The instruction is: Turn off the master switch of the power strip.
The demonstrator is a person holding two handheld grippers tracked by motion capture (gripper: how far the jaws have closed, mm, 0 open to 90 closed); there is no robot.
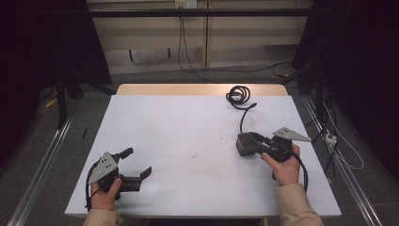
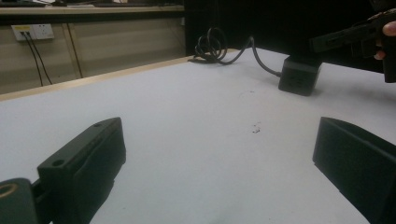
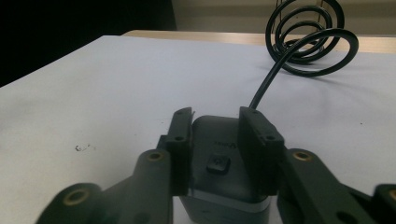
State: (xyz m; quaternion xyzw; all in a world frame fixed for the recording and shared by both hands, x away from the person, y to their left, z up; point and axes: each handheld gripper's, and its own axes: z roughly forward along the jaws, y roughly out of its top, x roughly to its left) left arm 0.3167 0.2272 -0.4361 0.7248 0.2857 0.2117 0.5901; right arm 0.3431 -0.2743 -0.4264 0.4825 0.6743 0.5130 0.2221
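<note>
White table (image 1: 179, 141), small dark smudge (image 1: 194, 155), wall socket (image 2: 32, 31), grey floor (image 1: 197, 75)

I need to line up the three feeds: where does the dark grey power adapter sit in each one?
High view: the power adapter lies right of centre on the table, at the tips of the right gripper.
Left gripper view: upper right, at the end of its cable.
Right gripper view: bottom centre, between the two fingers.
Shared landmark: the coiled black cable at the table's far edge, behind the adapter.
</note>
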